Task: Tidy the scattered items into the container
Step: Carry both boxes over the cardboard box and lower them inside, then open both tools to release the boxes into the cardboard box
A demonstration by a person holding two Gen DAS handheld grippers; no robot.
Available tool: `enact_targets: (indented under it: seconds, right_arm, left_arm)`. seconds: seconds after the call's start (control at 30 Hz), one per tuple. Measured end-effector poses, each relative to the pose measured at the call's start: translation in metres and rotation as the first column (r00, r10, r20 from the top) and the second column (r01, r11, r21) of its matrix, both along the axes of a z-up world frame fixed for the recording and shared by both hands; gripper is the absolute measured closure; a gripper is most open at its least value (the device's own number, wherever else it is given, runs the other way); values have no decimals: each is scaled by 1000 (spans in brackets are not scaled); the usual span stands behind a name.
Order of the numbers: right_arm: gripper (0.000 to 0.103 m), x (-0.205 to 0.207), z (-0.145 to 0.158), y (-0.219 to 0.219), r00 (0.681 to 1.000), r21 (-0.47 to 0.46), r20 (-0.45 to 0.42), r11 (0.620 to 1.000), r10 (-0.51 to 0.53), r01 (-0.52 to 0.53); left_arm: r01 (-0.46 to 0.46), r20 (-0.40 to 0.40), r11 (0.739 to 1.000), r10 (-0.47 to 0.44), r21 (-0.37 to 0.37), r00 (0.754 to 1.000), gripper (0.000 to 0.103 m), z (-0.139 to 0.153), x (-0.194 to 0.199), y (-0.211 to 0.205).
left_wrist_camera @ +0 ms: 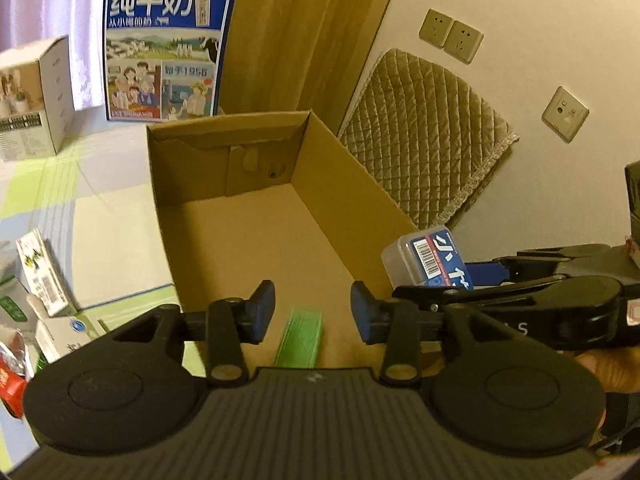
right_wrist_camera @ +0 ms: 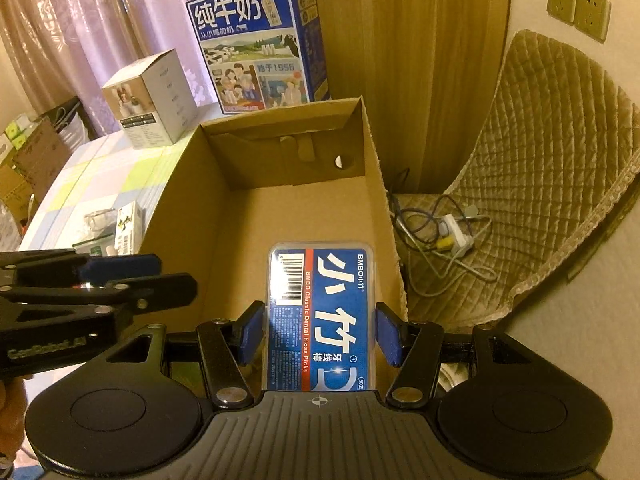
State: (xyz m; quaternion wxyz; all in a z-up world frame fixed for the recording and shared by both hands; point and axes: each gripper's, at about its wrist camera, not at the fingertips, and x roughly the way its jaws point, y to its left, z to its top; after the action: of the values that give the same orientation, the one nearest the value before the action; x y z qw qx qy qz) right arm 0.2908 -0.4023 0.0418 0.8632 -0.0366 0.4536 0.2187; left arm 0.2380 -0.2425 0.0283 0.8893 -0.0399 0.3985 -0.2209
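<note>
An open cardboard box (left_wrist_camera: 360,184) (right_wrist_camera: 376,168) stands on the table. My left gripper (left_wrist_camera: 313,312) is open over its near end, and a blurred green item (left_wrist_camera: 300,338) is below it, between the fingers, over the box floor. My right gripper (right_wrist_camera: 320,332) is shut on a blue dental floss pick case (right_wrist_camera: 322,316) and holds it above the box. The case (left_wrist_camera: 428,258) and right gripper also show at the right of the left wrist view. The left gripper (right_wrist_camera: 120,270) shows at the left of the right wrist view.
Several small packages (left_wrist_camera: 40,280) lie left of the box on the checked tablecloth (left_wrist_camera: 112,216). A blue milk carton (left_wrist_camera: 164,48) and a white box (left_wrist_camera: 32,96) stand behind. A quilted chair (right_wrist_camera: 552,184) with cables and a power strip (right_wrist_camera: 452,236) is to the right.
</note>
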Motion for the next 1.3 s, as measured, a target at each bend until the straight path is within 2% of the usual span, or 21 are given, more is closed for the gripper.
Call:
enact_targets:
  seconds: [0.27, 0.57, 0.63, 0.73, 1.17, 1.3]
  right_arm:
    - [48, -1, -2, 3, 1000, 12, -10, 1000, 0, 0]
    - [47, -2, -7, 12, 999, 9, -28, 1000, 17, -17]
    - [39, -3, -9, 10, 1000, 11, -23, 1000, -1, 1]
    - [33, -5, -8, 7, 1000, 19, -11, 1000, -19, 19]
    - [25, -38, 13, -2, 998, 43, 34, 998, -54, 53]
    - [20, -58, 22, 0, 997, 61, 48, 996, -63, 60]
  left_arm:
    - [-24, 39, 1000, 24, 6, 999, 67, 11, -14, 18]
    - [-31, 37, 999, 31, 9, 999, 67, 14, -21, 28]
    - [-32, 34, 999, 32, 10, 999, 66, 13, -21, 29]
    - [-34, 31, 999, 34, 14, 999, 66, 11, -24, 32]
    - [-70, 39, 997, 70, 15, 997, 58, 20, -50, 57]
    - [-81, 50, 996, 80, 21, 996, 49, 26, -65, 66]
